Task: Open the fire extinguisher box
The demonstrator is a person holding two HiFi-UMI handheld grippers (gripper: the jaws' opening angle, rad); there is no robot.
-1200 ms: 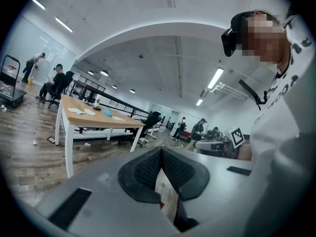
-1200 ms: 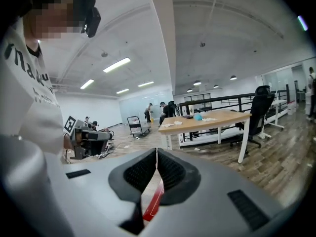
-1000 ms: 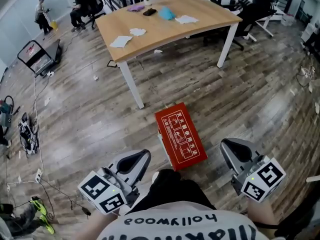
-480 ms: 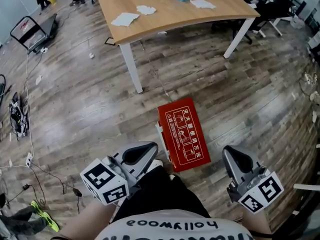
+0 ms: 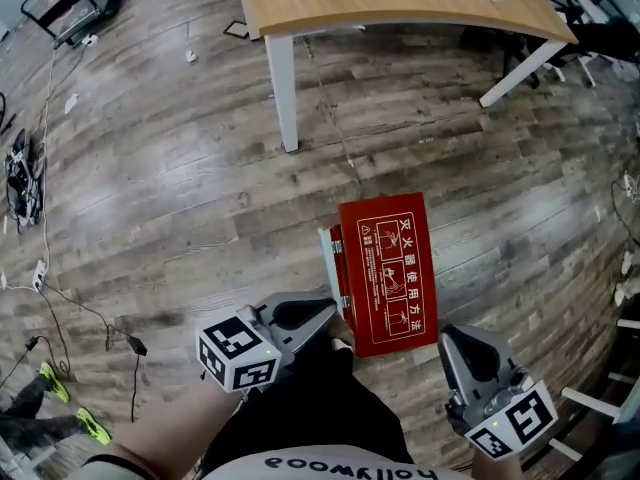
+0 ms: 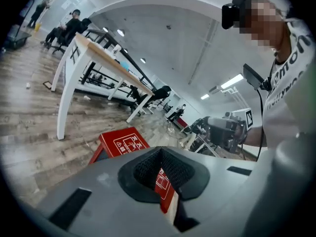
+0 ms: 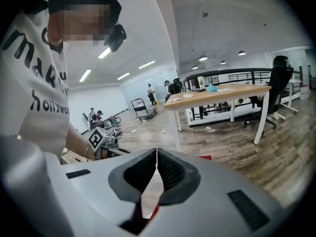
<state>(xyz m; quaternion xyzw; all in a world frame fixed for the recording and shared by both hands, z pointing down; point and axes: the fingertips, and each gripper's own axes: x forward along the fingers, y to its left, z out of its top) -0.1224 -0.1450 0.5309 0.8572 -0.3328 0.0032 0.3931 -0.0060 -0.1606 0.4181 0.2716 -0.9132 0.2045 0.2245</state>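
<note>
The left hand-held gripper (image 5: 318, 318), jaws closed on nothing, has dropped to just beside the near left edge of the red fire extinguisher box (image 5: 390, 268), which lies flat on the wooden floor (image 5: 180, 198), lid still shut. The right hand-held gripper (image 5: 458, 343), also closed and empty, has lowered near the box's right corner, so opening seems about to begin with the 2.

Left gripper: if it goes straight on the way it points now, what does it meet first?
Most likely the red fire extinguisher box. The left gripper, jaws shut, points at the box's nearest side, and nothing shows between them. Depth is unclear.
</note>
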